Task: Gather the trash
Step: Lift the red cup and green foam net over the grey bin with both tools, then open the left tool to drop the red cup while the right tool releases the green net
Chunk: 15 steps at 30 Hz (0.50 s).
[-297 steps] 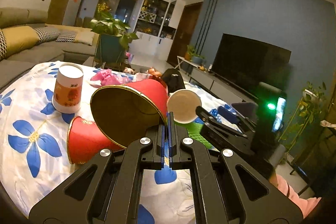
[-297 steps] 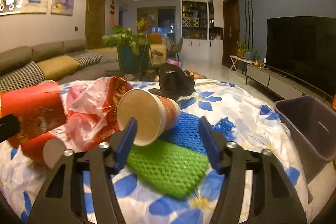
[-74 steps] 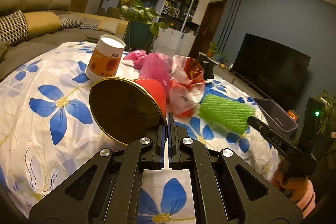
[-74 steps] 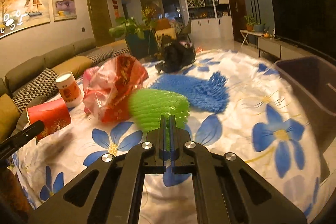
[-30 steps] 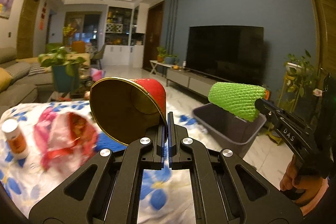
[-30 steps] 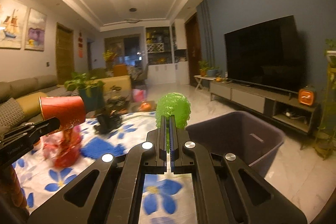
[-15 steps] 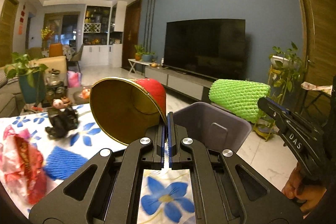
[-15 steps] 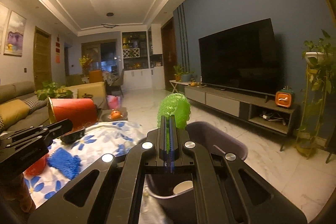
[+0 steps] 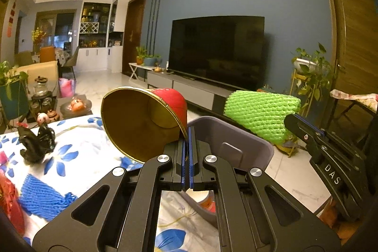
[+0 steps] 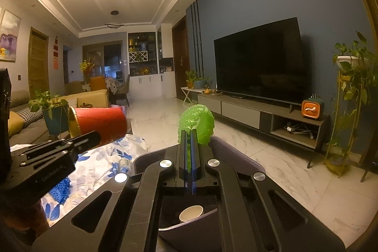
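Left gripper [image 9: 188, 134]: jaws pressed together on the rim of a red paper cup [image 9: 144, 119]. The cup lies tipped on its side in the grip, long axis roughly level. In the left wrist view its gold-lined mouth faces back toward that camera and to the left, its closed base points away toward the TV wall. In the right wrist view the same cup [image 10: 100, 123] shows side-on, gold rim at the left end.

Right gripper [image 10: 188, 134]: jaws closed on a green foam net sleeve [image 10: 197, 121]. In the left wrist view the sleeve [image 9: 262, 113] sticks out past the fingertips with its long axis about level, free end pointing left, above the far rim of the bin.

Grey plastic bin [image 9: 236, 141]: stands on the tiled floor just beside the table edge, below both grippers. A paper cup [image 10: 191, 213] lies inside it at the bottom, white inside facing up.

Table: flowered cloth [image 9: 78, 152] with blue blooms. A blue foam net [image 9: 42, 198] lies flat on it at lower left; a dark crumpled bag [image 9: 35, 145] sits farther back; a red wrapper shows blurred at the left border.

Background: black TV [image 10: 259, 60] on the blue wall above a low console.
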{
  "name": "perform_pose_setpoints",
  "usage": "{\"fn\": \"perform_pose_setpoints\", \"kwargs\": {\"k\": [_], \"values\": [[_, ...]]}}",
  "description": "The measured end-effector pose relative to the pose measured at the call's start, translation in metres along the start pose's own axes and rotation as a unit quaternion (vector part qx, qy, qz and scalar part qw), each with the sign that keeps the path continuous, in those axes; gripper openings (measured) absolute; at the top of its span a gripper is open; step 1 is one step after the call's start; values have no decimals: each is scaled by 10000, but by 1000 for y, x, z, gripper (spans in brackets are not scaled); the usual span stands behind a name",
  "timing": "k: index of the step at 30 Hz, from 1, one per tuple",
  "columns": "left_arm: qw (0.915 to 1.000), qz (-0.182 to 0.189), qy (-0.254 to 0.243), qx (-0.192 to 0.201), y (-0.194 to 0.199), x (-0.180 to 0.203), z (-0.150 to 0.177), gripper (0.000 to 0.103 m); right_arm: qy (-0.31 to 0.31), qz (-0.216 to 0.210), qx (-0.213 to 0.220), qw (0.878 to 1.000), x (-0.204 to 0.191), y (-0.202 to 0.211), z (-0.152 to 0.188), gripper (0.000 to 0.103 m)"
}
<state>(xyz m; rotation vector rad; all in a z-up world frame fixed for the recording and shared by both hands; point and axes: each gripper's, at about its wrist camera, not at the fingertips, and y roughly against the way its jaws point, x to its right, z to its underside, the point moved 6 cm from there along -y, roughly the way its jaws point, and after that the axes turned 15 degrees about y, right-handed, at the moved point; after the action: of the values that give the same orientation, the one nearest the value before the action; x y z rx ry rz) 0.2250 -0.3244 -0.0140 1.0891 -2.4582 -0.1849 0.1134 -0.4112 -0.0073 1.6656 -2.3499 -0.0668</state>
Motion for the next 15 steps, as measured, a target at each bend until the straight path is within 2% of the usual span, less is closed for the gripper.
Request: {"fn": "perform_pose_setpoints", "kwargs": {"k": [15], "values": [[9996, 157, -53, -233, -30, 11, 12, 1, -8, 32, -58, 10000, -5, -7, -1, 3]]}}
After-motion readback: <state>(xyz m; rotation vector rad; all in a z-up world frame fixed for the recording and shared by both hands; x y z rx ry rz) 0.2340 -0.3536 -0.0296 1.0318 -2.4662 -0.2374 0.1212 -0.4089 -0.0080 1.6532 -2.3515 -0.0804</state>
